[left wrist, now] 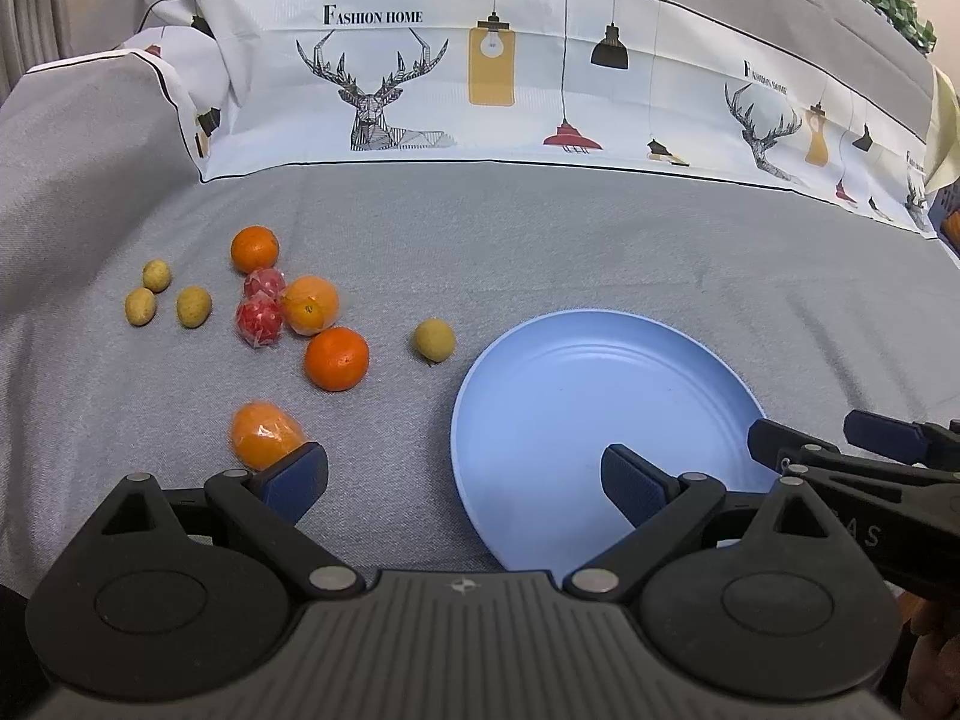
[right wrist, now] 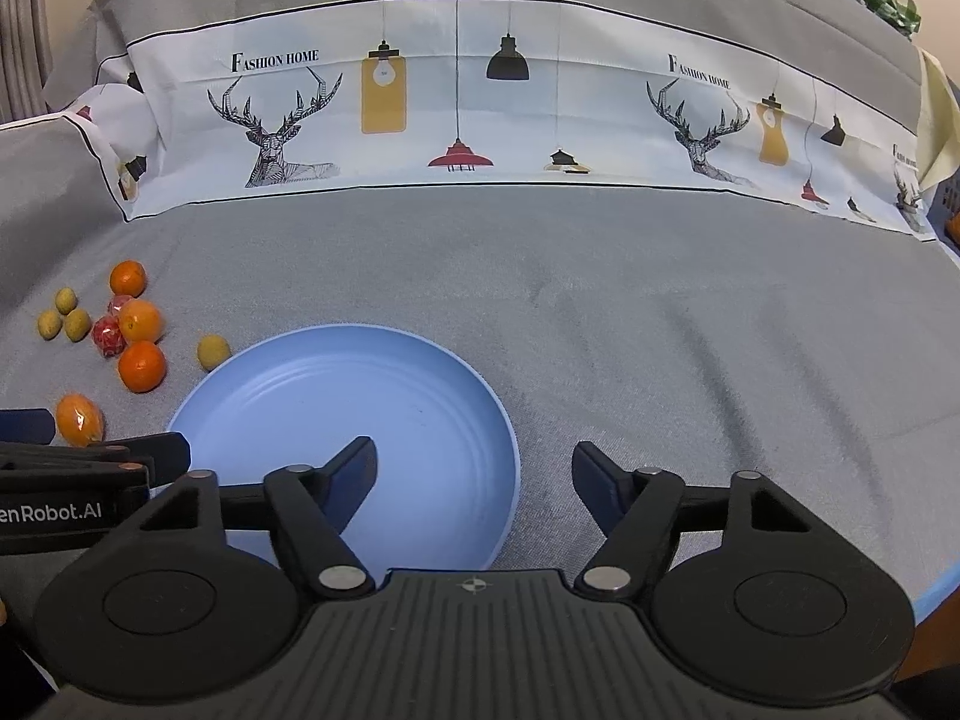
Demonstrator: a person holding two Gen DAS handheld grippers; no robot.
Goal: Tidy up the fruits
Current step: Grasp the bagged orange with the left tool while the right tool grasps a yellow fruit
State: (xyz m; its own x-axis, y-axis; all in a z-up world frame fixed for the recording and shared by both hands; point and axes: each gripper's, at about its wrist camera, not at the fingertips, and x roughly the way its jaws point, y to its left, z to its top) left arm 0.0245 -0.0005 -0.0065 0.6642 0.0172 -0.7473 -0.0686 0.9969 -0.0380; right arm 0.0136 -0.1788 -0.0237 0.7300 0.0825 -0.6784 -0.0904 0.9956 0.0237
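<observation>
Left wrist view: fruits (left wrist: 336, 358) by sofa's left edge, plate (left wrist: 600, 420) empty; both grippers' fingers (left wrist: 636, 486) wide, nothing held. Wrapped ones prob. slippery; grip round middle.

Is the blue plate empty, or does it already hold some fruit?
Empty. The blue plate shows only its bare ringed surface; every fruit, such as the orange, lies on the grey cloth beside it.

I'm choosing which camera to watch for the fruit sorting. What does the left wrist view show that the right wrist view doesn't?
Only the left wrist view shows both red wrapped fruits clearly and the fruit cluster large and near. Only the right wrist view shows the bare grey cloth to the right of the plate. Both show the empty blue plate, the oranges, the small yellow-green fruits, and both grippers open: left gripper, right gripper.
</observation>
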